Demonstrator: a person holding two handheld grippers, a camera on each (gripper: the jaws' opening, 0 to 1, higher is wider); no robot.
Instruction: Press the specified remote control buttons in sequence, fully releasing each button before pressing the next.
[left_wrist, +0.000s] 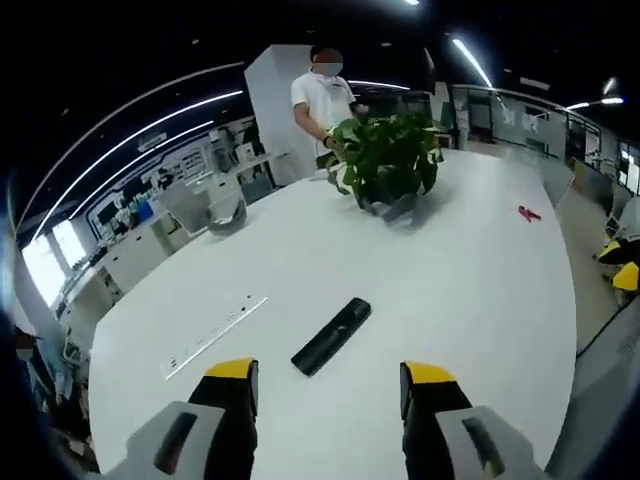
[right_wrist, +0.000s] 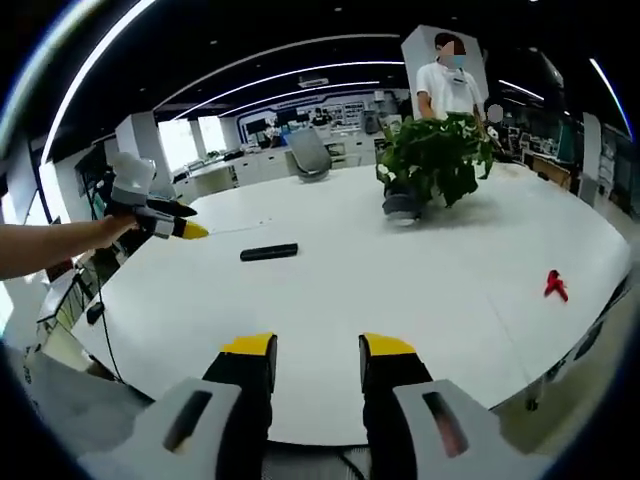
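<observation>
Remote control (left_wrist: 331, 336) lies untouched on the table (left_wrist: 470, 280); left claw (left_wrist: 330, 385) and right claw (right_wrist: 316, 357) stand open, empty. Risk: an off-centre approach pushes it sideways.

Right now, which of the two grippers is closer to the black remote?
The left gripper: in the right gripper view its yellow tips hover just beside the remote, while the right gripper sits back at the table's near edge.
</observation>
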